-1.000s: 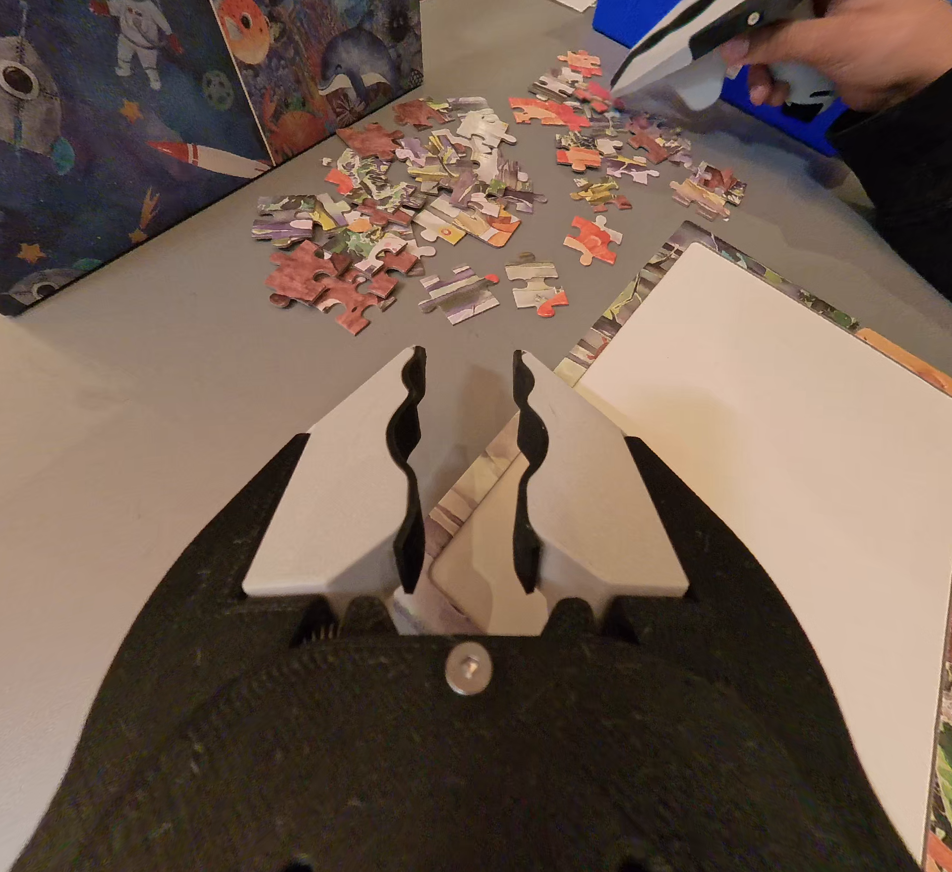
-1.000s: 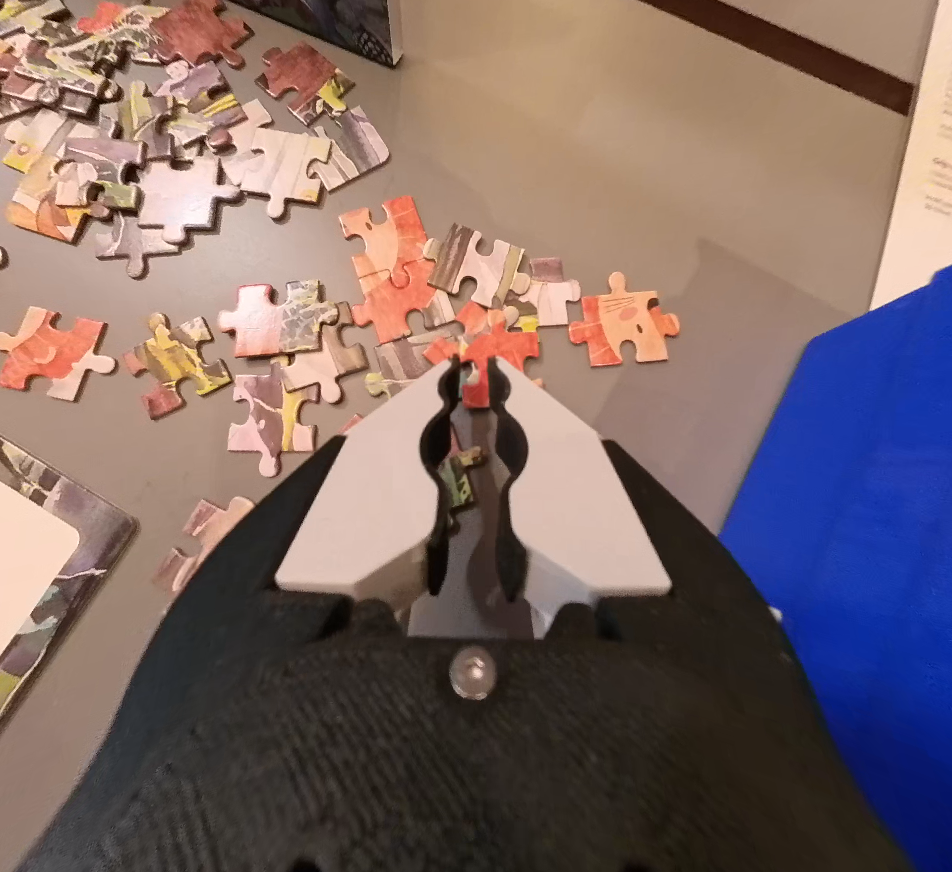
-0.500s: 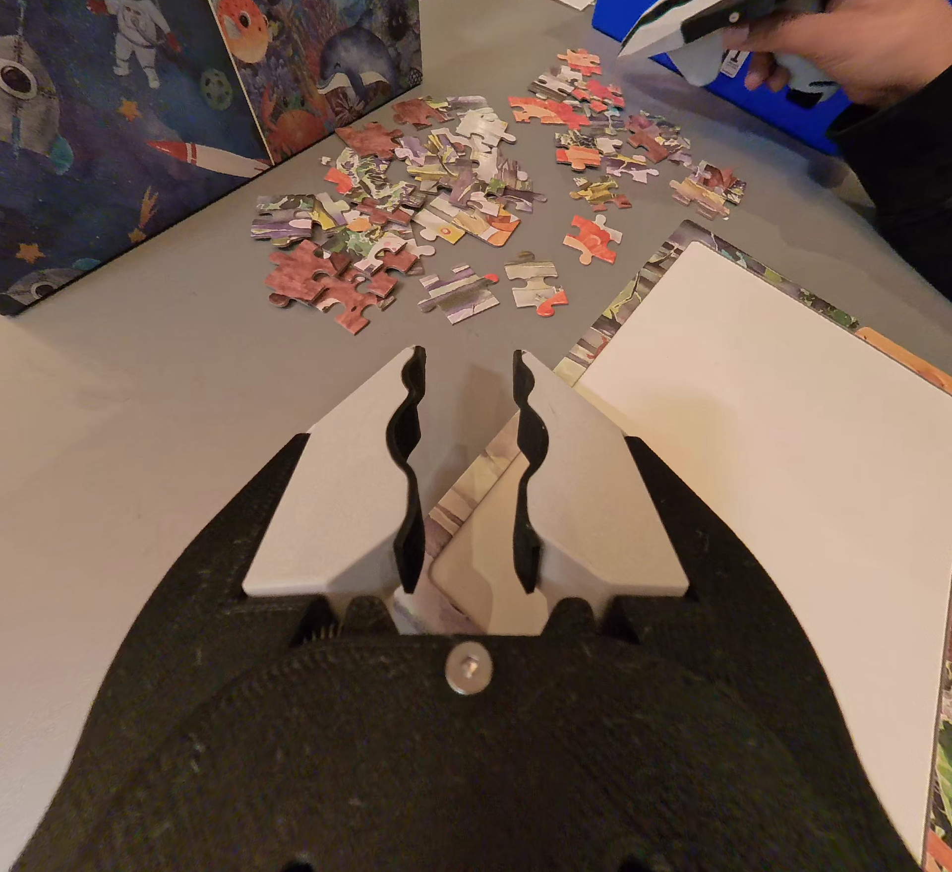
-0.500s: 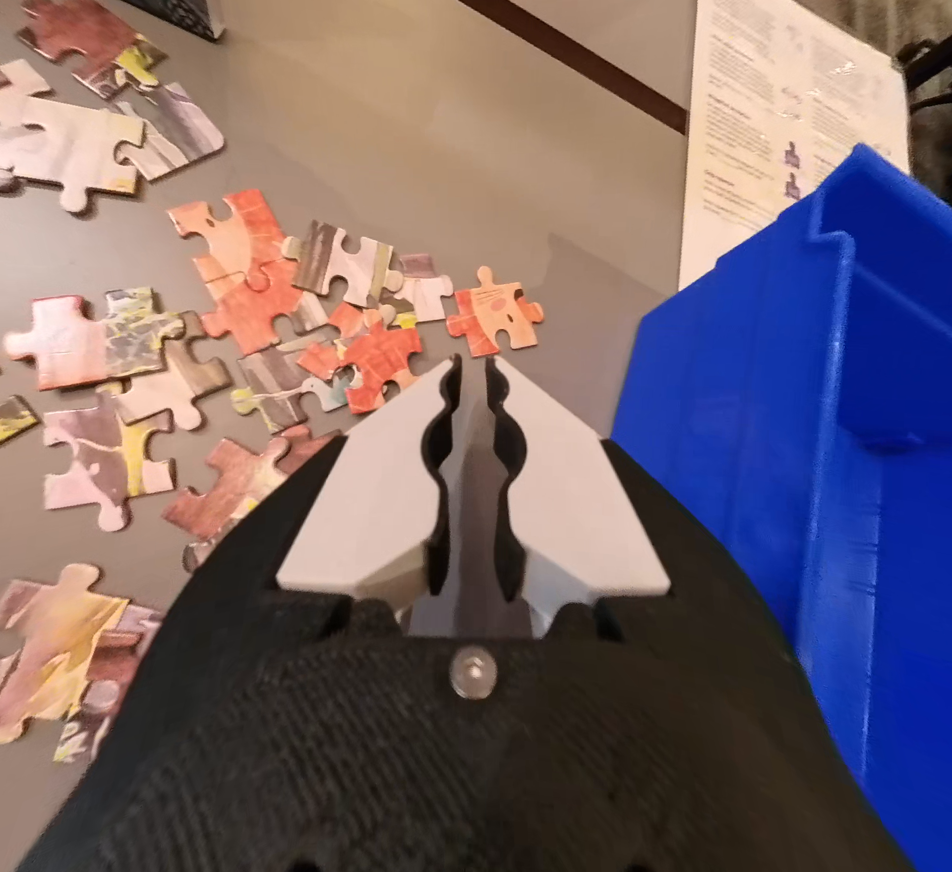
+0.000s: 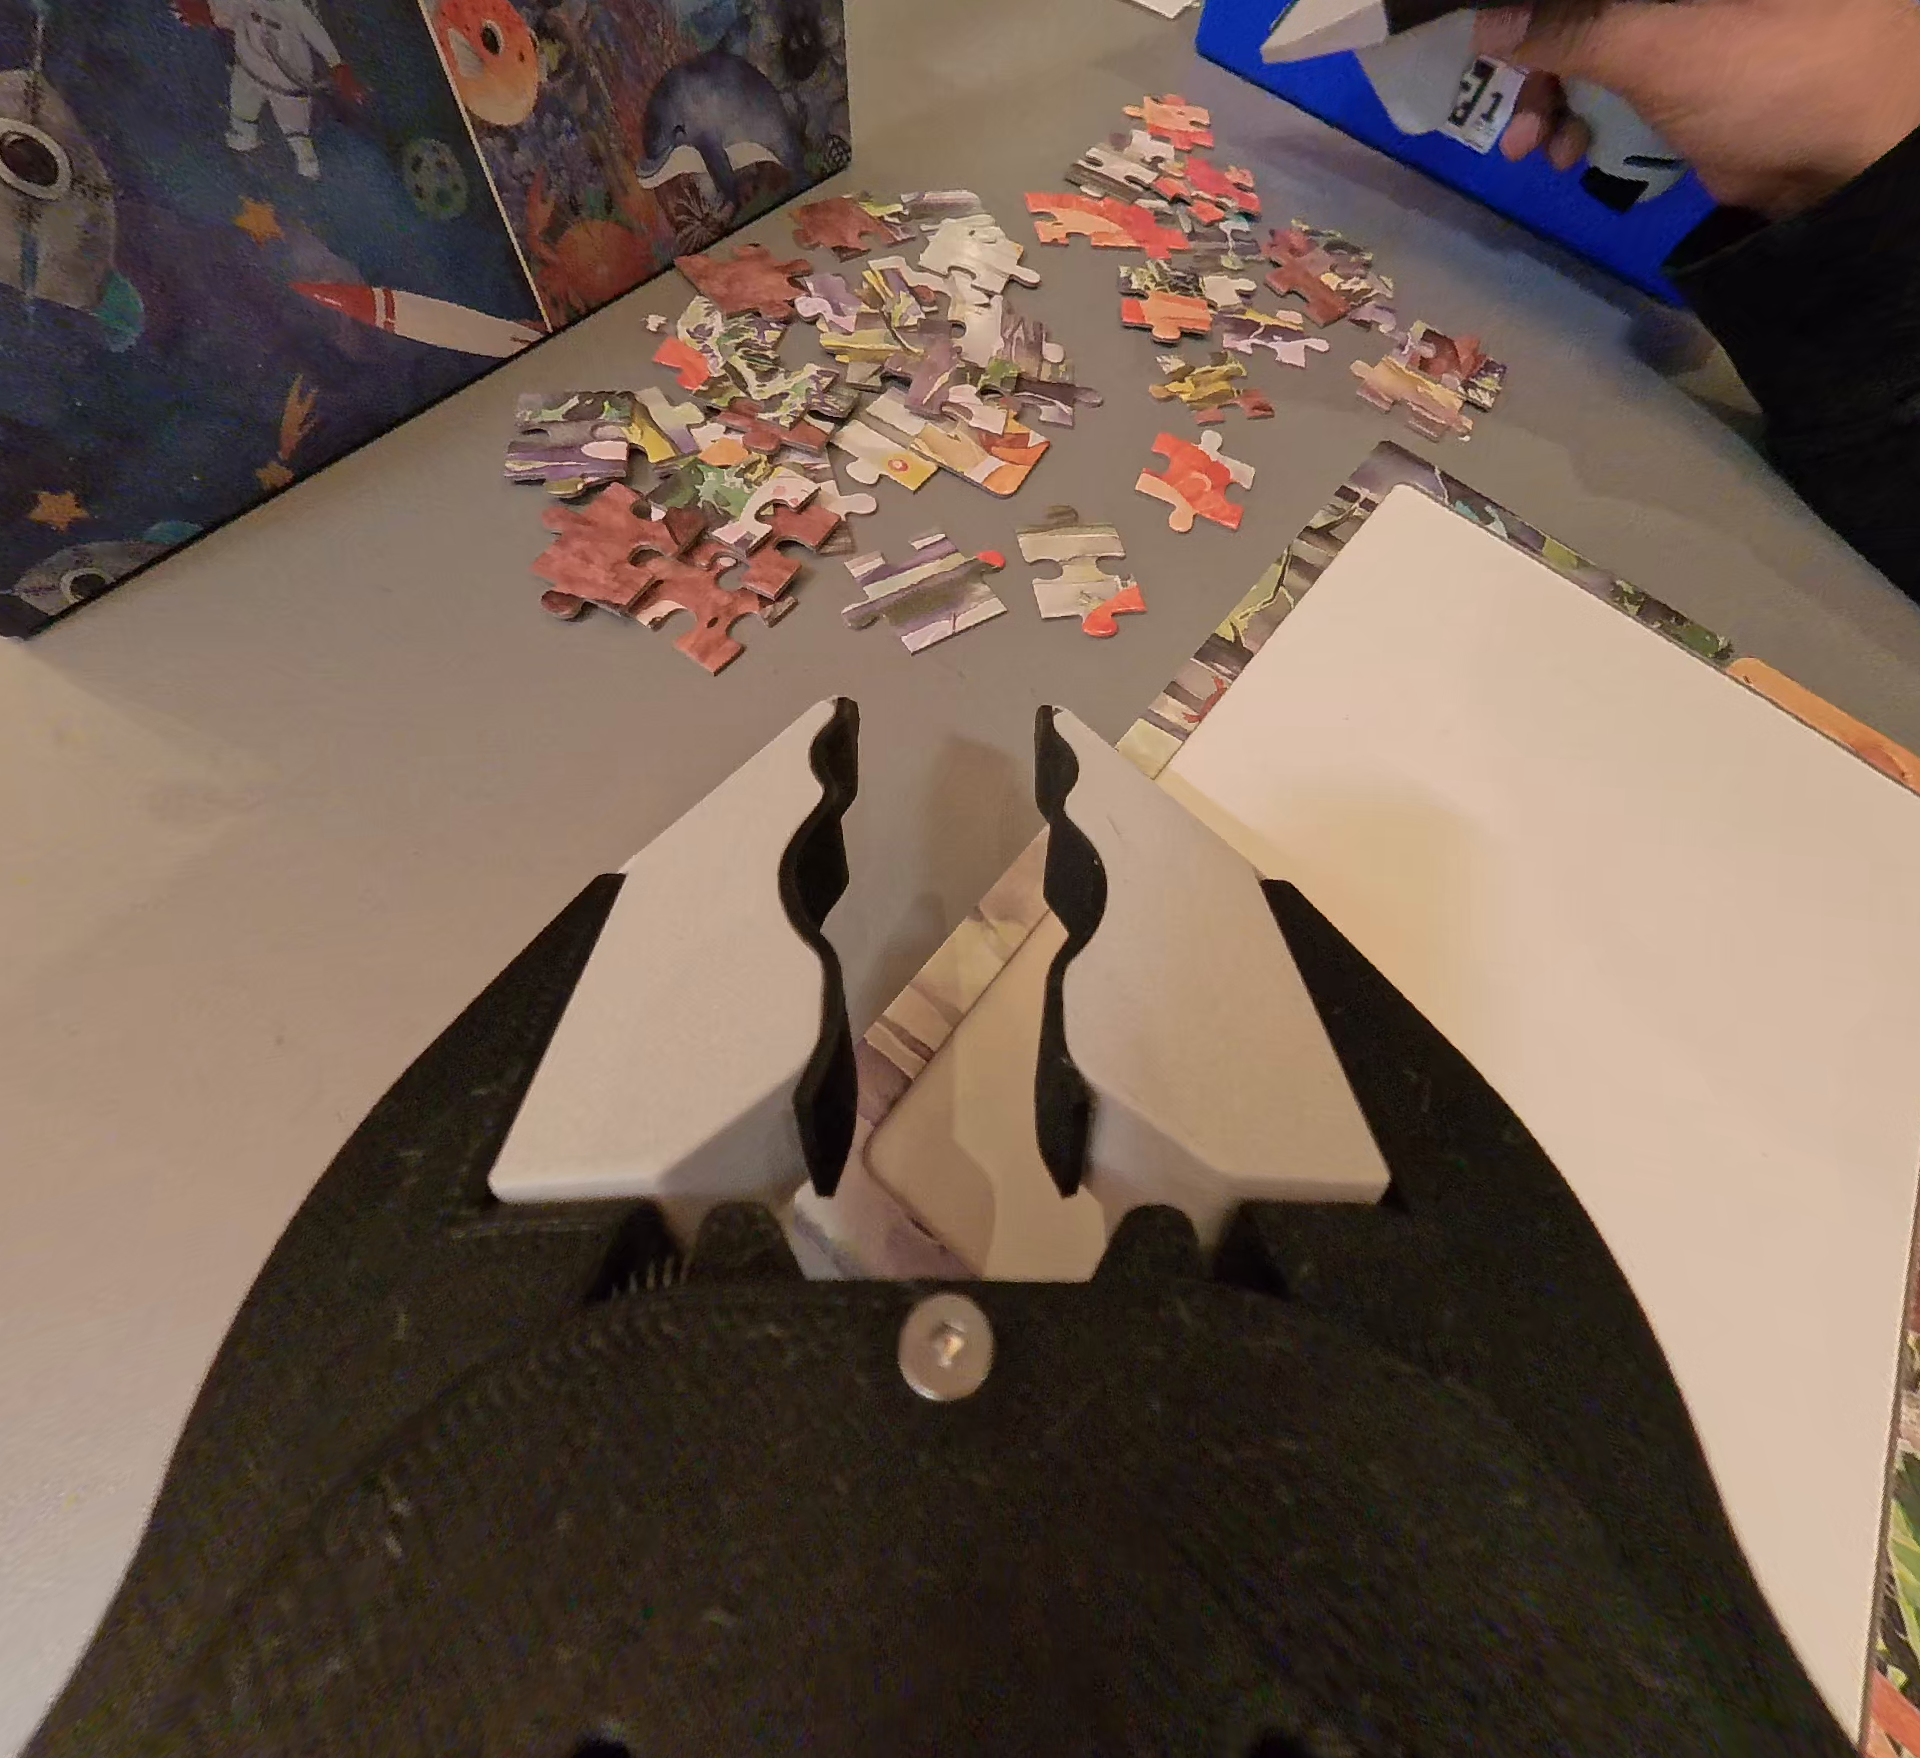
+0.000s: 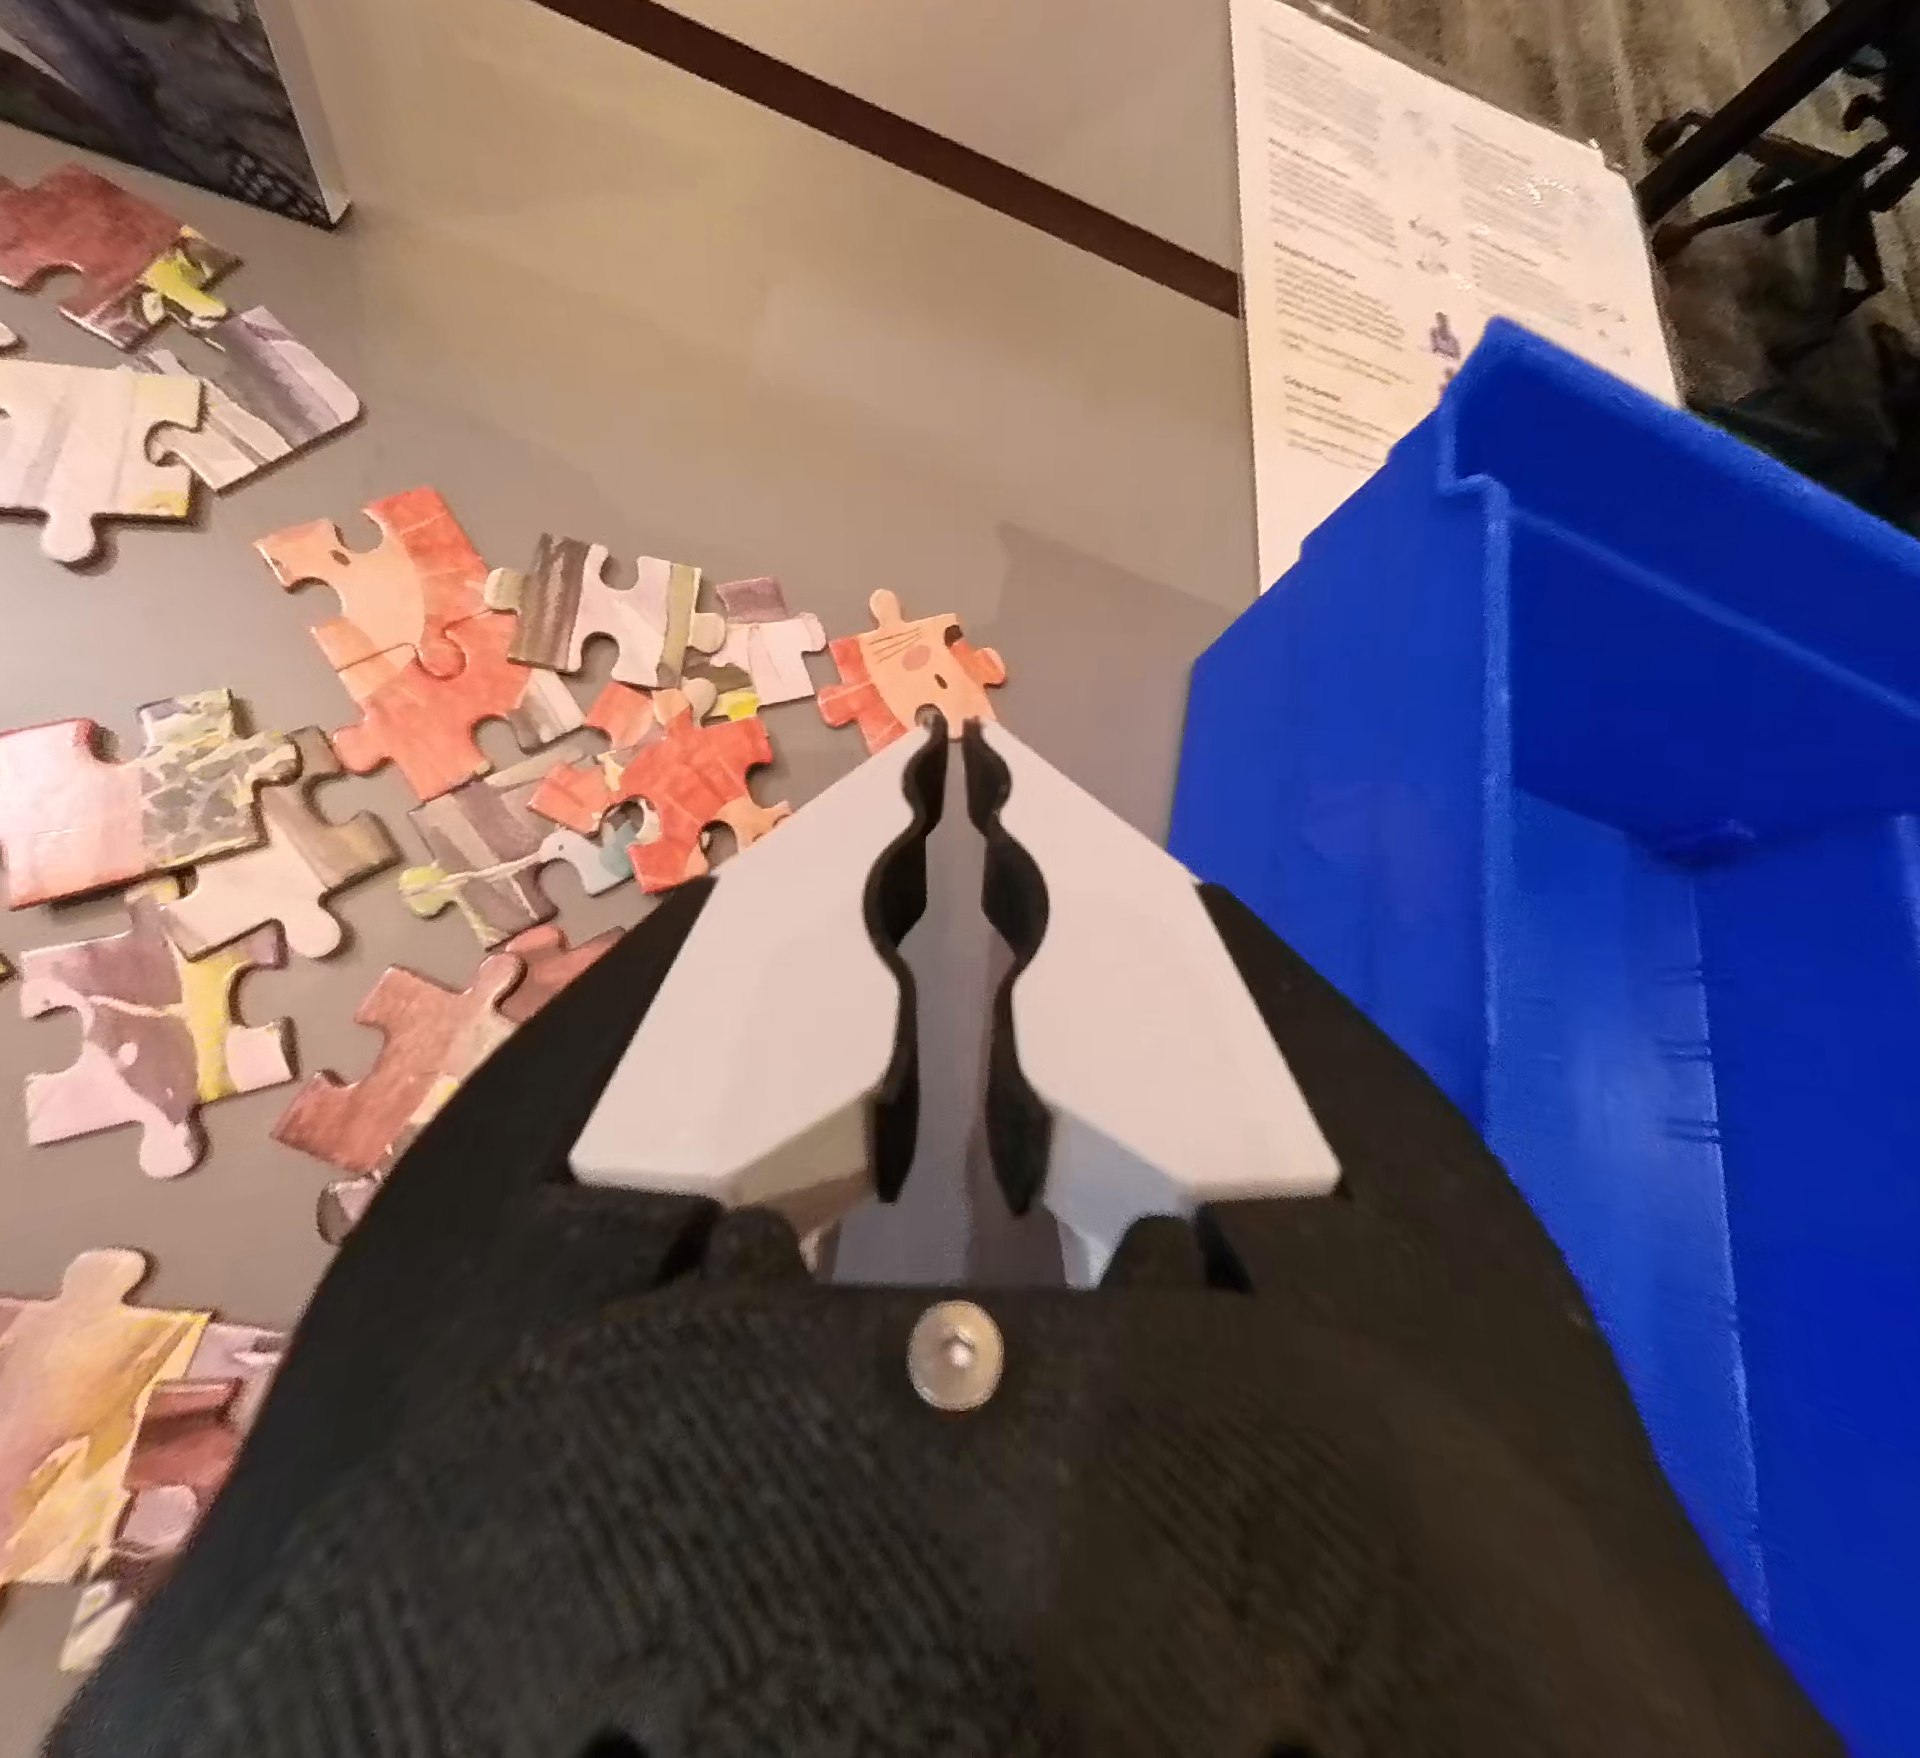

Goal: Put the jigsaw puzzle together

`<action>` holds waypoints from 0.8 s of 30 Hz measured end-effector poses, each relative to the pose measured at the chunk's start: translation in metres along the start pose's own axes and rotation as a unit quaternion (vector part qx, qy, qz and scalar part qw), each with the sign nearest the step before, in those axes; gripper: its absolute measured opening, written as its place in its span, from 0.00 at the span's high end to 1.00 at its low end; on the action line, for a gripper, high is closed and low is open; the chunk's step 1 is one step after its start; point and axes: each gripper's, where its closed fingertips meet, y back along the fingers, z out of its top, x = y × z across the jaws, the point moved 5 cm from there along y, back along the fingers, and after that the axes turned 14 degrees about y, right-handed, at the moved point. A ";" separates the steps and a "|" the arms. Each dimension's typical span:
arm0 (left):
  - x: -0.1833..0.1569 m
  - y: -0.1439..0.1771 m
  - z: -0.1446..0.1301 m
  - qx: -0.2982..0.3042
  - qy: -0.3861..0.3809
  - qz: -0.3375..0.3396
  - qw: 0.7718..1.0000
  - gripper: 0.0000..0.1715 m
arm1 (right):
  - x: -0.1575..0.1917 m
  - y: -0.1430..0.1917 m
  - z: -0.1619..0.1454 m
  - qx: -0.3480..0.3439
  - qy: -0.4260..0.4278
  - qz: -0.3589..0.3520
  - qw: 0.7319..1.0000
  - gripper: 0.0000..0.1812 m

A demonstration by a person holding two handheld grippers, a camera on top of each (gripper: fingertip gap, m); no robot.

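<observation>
Left wrist view: left gripper [image 5: 945, 721] waits, fingers apart, over the puzzle tray [image 5: 1558, 877] corner; loose pieces [image 5: 831, 420] scattered beyond. Right wrist view: right gripper [image 6: 951, 732] nearly closed, holding nothing, above the orange piece [image 6: 914, 669]; it should spread, drop low and pinch one edge

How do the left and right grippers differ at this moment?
The left gripper has its jaws spread wide; the right gripper has its nearly closed, holding nothing. The left sits low at the puzzle tray corner; the right is raised above the loose pieces beside the blue bin. Both are empty.
</observation>
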 end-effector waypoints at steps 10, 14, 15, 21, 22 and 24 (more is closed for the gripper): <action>0.000 0.000 0.000 0.000 0.000 0.000 1.000 0.81 | 0.000 0.000 0.002 -0.006 0.004 -0.002 1.000 0.98; 0.000 0.000 0.000 0.001 -0.001 0.000 1.000 0.81 | 0.001 0.001 0.002 -0.009 0.002 -0.002 1.000 0.97; 0.000 0.000 0.000 0.001 -0.001 0.000 1.000 0.81 | 0.001 0.000 0.002 -0.009 0.002 -0.001 1.000 0.97; 0.000 0.000 0.000 0.001 -0.001 0.001 1.000 0.81 | 0.005 -0.003 0.002 -0.012 -0.002 0.009 1.000 0.97; 0.000 0.000 0.000 0.001 -0.002 0.001 1.000 0.81 | 0.005 -0.004 0.002 -0.013 -0.004 0.012 1.000 0.97; 0.000 0.000 -0.001 0.002 -0.002 0.001 1.000 0.81 | 0.007 -0.007 0.000 -0.008 -0.009 0.017 1.000 0.98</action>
